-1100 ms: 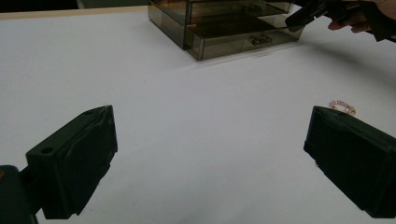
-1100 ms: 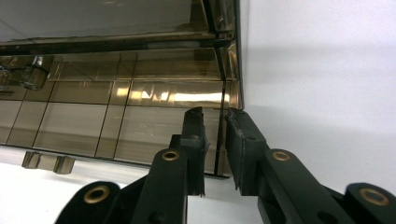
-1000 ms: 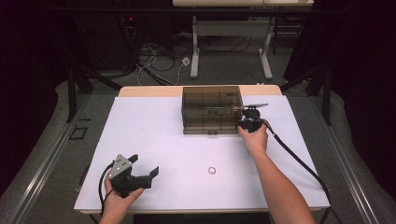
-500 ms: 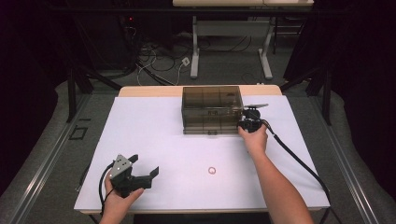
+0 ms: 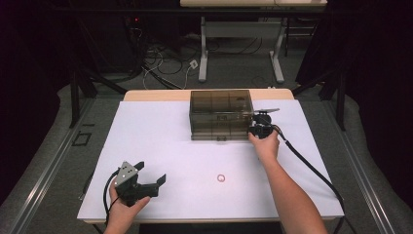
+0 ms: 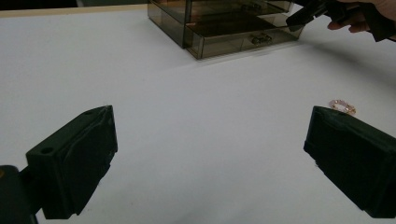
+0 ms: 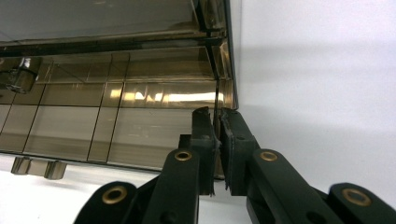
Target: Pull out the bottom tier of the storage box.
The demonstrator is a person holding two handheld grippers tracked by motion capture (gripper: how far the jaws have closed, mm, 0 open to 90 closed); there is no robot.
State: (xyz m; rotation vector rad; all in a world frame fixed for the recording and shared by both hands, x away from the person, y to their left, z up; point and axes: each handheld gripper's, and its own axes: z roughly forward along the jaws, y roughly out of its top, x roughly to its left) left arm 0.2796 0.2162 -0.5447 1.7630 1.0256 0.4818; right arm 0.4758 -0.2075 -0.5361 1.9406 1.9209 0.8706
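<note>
A smoked see-through drawer box (image 5: 221,114) stands at the back middle of the white table (image 5: 160,141). My right gripper (image 5: 254,128) is at the box's right front corner. In the right gripper view its jaws (image 7: 217,119) are shut on a thin edge of a drawer front (image 7: 140,128). A small pink ring (image 5: 221,178) lies flat on the table in front of the box. My left gripper (image 5: 150,173) is held near the front left, open wide, with nothing between its fingers. In the left gripper view the ring (image 6: 342,106) lies just beyond the right jaw and the box (image 6: 224,23) stands far ahead.
The right gripper's cable (image 5: 311,168) trails over the table's right side. Desk legs (image 5: 204,53) and loose cables (image 5: 160,63) are on the floor behind the table. Dark curtains hang on both sides.
</note>
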